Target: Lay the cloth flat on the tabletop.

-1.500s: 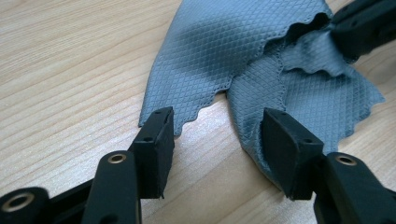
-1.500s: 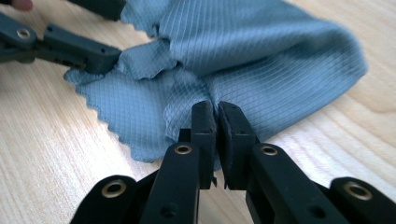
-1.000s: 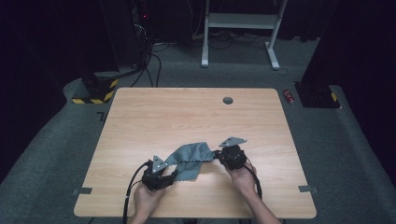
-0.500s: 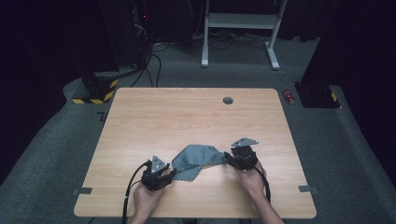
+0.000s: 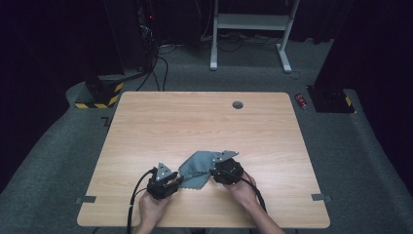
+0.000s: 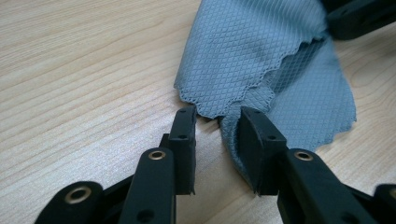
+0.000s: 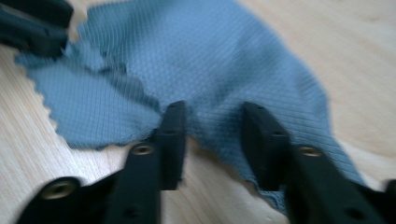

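The left claw (image 6: 217, 128), jaws spread and just closing around the limp, light grey cloth's (image 6: 261, 51) scalloped edge, is best pinched there.

Both grippers (image 5: 168, 183) (image 5: 225, 170) are black, with brass-coloured screws, grey three-cornered plates and black cables (image 5: 134, 200).

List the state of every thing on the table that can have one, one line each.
grey cloth: lying crumpled on the table, one part folded over another, scalloped edge showing.
left gripper: jaws apart at the cloth's near edge, not pinching it; they have just been closing.
right gripper: jaws apart with cloth between them, not clamped; they have just been closing.
table: bare wood around the cloth.
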`<state>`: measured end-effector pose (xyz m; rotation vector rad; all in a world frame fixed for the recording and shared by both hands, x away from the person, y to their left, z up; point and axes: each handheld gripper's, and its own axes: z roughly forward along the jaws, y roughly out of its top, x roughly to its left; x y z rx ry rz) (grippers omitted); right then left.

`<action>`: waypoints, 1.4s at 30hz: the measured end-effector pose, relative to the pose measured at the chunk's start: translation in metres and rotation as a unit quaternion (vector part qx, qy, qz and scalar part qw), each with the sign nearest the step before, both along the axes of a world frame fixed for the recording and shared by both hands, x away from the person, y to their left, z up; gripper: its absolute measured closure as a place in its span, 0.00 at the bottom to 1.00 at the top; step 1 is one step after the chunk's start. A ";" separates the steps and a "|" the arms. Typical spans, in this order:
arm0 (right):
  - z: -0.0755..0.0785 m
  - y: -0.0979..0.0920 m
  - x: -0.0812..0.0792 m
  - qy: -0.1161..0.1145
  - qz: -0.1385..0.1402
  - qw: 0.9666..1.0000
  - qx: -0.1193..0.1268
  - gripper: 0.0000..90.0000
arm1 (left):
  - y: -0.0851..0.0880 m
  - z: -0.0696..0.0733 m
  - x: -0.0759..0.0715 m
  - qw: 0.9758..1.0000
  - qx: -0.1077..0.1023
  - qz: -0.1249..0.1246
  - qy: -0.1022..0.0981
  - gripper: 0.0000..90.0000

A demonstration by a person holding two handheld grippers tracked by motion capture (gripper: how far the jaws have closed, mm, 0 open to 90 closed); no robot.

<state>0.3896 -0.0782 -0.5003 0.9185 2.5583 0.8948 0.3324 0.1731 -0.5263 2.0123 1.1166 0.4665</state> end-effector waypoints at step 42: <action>0.027 -0.023 0.053 0.001 -0.099 0.995 0.024 0.83 | 0.005 -0.001 0.003 0.999 -0.037 -0.004 0.019 0.66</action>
